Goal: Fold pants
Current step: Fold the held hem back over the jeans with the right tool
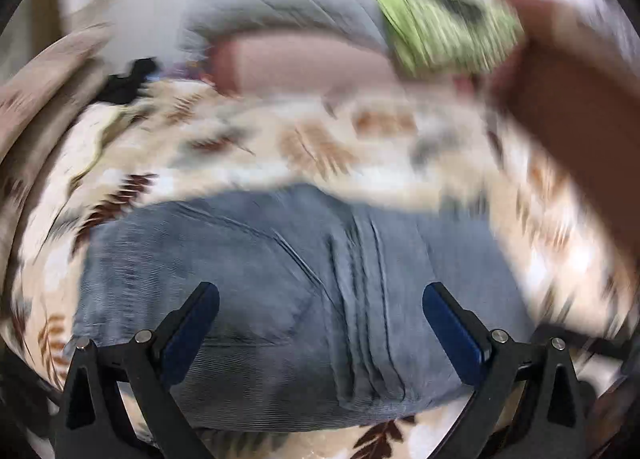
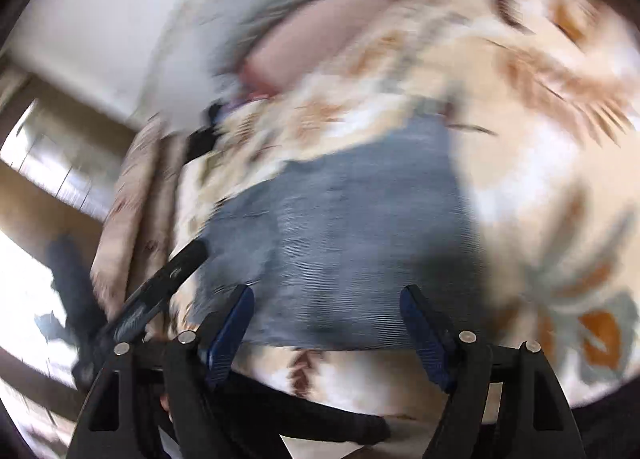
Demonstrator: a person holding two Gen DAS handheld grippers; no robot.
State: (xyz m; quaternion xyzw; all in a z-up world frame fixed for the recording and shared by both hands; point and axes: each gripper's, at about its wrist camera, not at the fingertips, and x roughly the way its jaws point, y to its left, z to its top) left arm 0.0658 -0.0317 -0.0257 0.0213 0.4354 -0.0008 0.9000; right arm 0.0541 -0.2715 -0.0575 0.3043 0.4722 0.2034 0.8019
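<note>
The blue-grey pants (image 1: 280,299) are lying bunched and creased on a leaf-patterned blanket (image 1: 248,147). The left gripper (image 1: 320,323) is hovering above them with its jaws standing wide and empty, and the right gripper (image 2: 326,323) is likewise gaping over the cloth, gripping nothing.

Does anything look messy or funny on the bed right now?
Nothing looks broken or spilled. The blue-grey pants lie in a folded bundle on the leaf-patterned blanket, with a few creases running down the middle. Both pictures are blurry, so small details are hard to tell. The left gripper and right gripper are open, holding nothing.
</note>
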